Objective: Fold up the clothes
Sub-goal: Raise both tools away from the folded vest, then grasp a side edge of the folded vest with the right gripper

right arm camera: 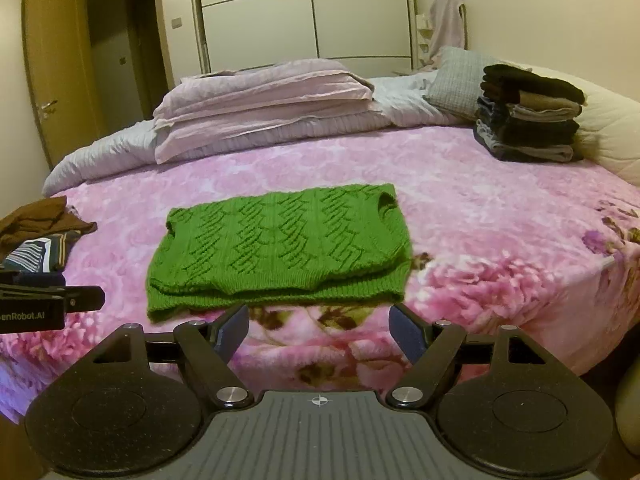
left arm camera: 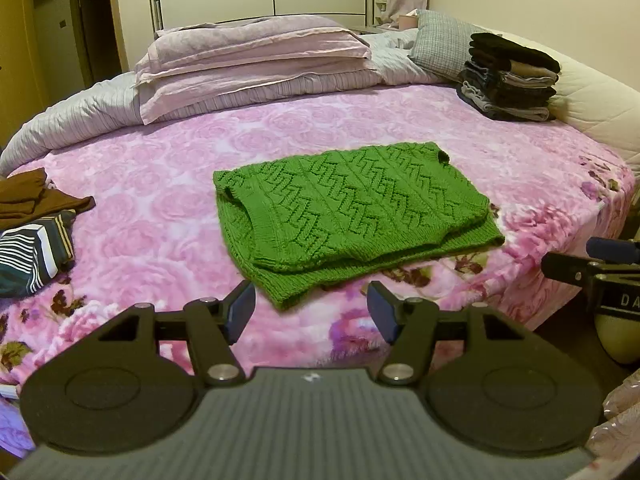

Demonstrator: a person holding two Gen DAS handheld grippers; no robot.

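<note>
The green knitted sweater (left arm camera: 352, 216) lies folded in half near the front edge of the bed, on the pink flowered blanket (left arm camera: 168, 208), its upper layer set slightly back so the ribbed hem of the lower layer shows along the near side (one sleeve opening curls open at the left end). The left gripper (left arm camera: 312, 312) hangs just short of the sweater's near edge with its jaws spread wide and nothing between them. The right gripper (right arm camera: 320, 330) is likewise wide open and empty, held in front of the sweater's hem without touching it; in the left wrist view it shows only as a black tip at the right edge. To the left on the blanket sits a loose heap with a brown garment (left arm camera: 36, 200) and a striped garment (left arm camera: 34, 254) touching it. At the far right corner stands a stack of folded dark clothes (left arm camera: 512, 76), well apart from the sweater. Behind, pale pink pillows (left arm camera: 256, 52) rest on a rolled-back striped duvet (left arm camera: 80, 116), with a grey checked cushion (left arm camera: 444, 44) beside them.
</note>
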